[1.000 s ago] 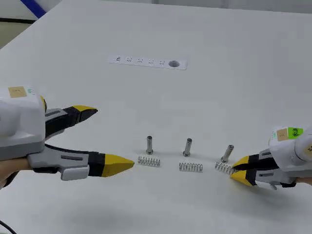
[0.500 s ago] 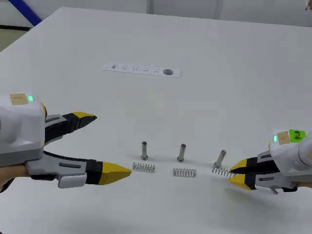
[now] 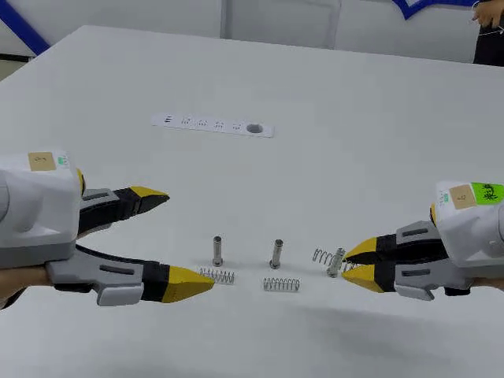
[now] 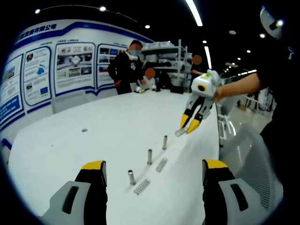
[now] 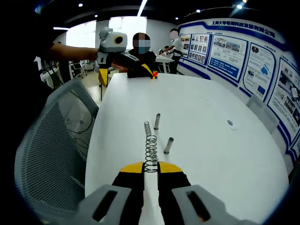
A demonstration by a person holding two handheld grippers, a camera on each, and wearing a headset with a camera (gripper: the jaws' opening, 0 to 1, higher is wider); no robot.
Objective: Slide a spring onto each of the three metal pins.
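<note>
The right tool [image 3: 351,265] clamps a spring [image 3: 321,257] near the right-hand pin [image 3: 334,264], while the left tool [image 3: 187,239] hangs wide open over the white desk [image 3: 354,142], where two loose springs [image 3: 281,284] lie beside the left pin [image 3: 217,250] and middle pin [image 3: 276,253].

The left pin [image 3: 217,250], middle pin [image 3: 276,253] and right pin [image 3: 336,262] stand in a row at lower centre of the worktop [image 3: 378,118]. The first spring [image 3: 216,276] lies just below the left pin, and the second spring [image 3: 281,284] just below the middle pin. The third spring [image 3: 321,256], held in the right tongs [image 3: 346,265], sits beside the right pin. A socket strip [image 3: 213,124] lies above the row, at upper centre.
</note>
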